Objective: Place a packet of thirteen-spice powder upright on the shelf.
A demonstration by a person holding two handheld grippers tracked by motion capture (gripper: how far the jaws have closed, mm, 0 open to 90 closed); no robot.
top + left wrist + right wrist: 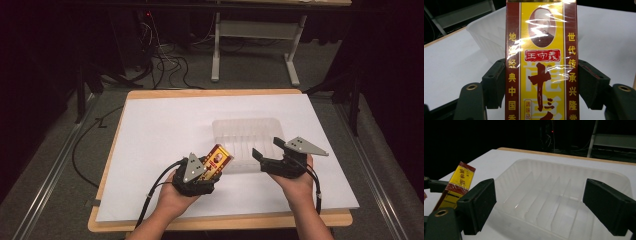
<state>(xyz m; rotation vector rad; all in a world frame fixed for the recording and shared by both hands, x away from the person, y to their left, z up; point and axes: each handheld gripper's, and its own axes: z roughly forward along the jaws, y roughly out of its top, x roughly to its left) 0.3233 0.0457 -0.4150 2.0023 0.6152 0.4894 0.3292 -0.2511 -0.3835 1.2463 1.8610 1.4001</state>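
Since the yellow spice box (218, 161) is clamped by its long sides in the left gripper (207, 172), just left of the clear tray (248, 135), it's kept upright-ish for slotting in. Right gripper (268, 148) is held wide apart, empty, at the tray's near edge, probably to steady it.

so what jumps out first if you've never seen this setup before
The bright yellow and red box stands out most, clamped between the fingers of the left gripper near the table's front. Just beyond it, a clear ribbed plastic tray sits on the white sheet, with the right gripper open beside its near edge.
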